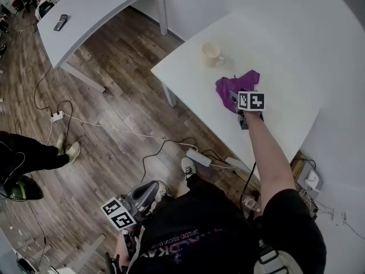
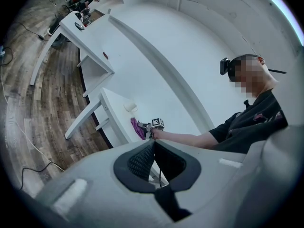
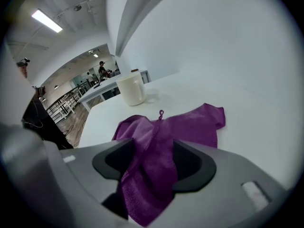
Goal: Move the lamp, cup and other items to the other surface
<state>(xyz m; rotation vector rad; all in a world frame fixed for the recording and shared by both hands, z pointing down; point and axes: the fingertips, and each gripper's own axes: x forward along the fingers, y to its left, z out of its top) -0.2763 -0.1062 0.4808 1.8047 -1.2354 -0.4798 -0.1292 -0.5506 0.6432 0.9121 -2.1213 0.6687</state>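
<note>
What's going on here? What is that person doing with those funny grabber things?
A person holds a grabber tool in each hand. The right gripper is down at the white table, its jaws wide open with a crumpled purple cloth lying between them, not squeezed. A cream cup stands on the same table, just beyond the cloth. The left gripper is low by the person's body, jaws shut, with nothing in it.

Wood-plank floor point(image 1: 114, 84) with a power strip point(image 1: 198, 157); one white table point(image 1: 285, 56) near, a longer white table point(image 1: 97, 4) beyond; ceiling strip light point(image 3: 46, 21).
</note>
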